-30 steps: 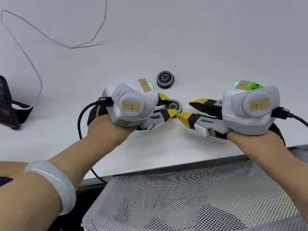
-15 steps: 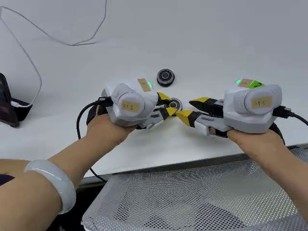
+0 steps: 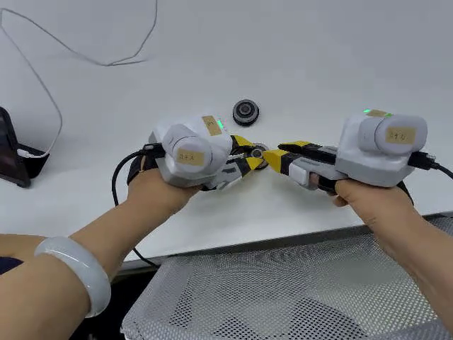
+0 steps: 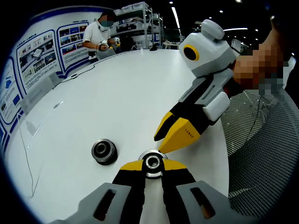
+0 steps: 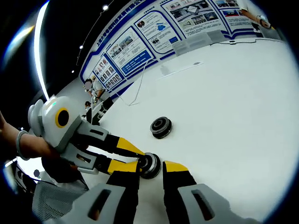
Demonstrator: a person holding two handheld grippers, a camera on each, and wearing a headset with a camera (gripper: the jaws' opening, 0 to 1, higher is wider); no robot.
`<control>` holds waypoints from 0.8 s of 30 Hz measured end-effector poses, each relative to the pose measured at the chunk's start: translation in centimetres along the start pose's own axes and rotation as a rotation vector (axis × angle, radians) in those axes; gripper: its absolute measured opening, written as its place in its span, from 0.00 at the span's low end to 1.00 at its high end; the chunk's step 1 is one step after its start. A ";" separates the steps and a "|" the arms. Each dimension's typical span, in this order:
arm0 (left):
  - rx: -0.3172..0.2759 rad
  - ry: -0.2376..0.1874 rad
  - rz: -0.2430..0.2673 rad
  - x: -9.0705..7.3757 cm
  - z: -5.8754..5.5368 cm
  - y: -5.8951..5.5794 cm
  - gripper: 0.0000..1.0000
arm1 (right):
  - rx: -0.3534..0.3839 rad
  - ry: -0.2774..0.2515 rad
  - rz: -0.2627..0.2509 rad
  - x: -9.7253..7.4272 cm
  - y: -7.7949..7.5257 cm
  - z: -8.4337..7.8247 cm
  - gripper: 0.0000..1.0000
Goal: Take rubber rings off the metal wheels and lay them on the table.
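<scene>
Head view. Left gripper [image 3: 248, 153] closed on a small wheel [image 3: 256, 151] over the near part of the table [image 3: 318, 57]; height off the surface not determinable. Right gripper [image 3: 276, 152] aimed at it from the right, jaws slightly parted, yellow tips just beside the wheel; contact not determinable. Second wheel [image 3: 245, 112] lying flat on the table beyond both grippers, apart from them. Rubber ring not separable from the metal on either wheel at this size. Thin cable [image 3: 42, 42] running across the far left of the table; dark device [image 3: 10, 152] at the left edge.

Left gripper view. Left gripper [image 4: 153, 165] with both yellow tips pressed against the sides of the wheel [image 4: 153, 161], silver hub facing the camera. Right gripper [image 4: 158, 144] entering from the right, tips close together and just above the wheel. Second wheel [image 4: 104, 151] on the table [image 4: 140, 84] to the left, near but clear of the jaws.

Right gripper view. Right gripper [image 5: 151, 170] with a clear gap between its jaws, the wheel [image 5: 149, 164] sitting at the mouth of that gap. Left gripper [image 5: 138, 158] reaching in from the left, clamped on the same wheel. Second wheel [image 5: 161, 127] on the table [image 5: 243, 93] just beyond.
</scene>
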State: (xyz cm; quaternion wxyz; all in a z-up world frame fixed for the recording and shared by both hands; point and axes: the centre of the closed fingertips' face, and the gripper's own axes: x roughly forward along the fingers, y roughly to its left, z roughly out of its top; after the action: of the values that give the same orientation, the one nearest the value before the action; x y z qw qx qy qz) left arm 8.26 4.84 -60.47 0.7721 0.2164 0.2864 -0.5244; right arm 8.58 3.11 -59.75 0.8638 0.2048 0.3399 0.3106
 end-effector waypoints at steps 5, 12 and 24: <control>-0.002 -0.004 0.000 0.0 0.0 0.0 0.13 | 0.066 -0.019 0.012 0.4 0.2 0.2 0.20; -0.012 -0.010 0.001 0.0 0.0 0.0 0.12 | 0.098 -0.008 0.022 1.2 0.2 -0.2 0.22; -0.024 -0.016 0.003 0.0 -0.1 0.1 0.12 | 0.127 0.006 0.042 2.0 0.0 -0.1 0.22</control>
State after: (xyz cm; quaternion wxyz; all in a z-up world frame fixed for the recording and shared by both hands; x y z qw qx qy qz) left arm 8.33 4.94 -60.56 0.7778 0.2031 0.2860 -0.5215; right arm 9.70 4.48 -60.73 0.8413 0.2654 0.3570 0.3072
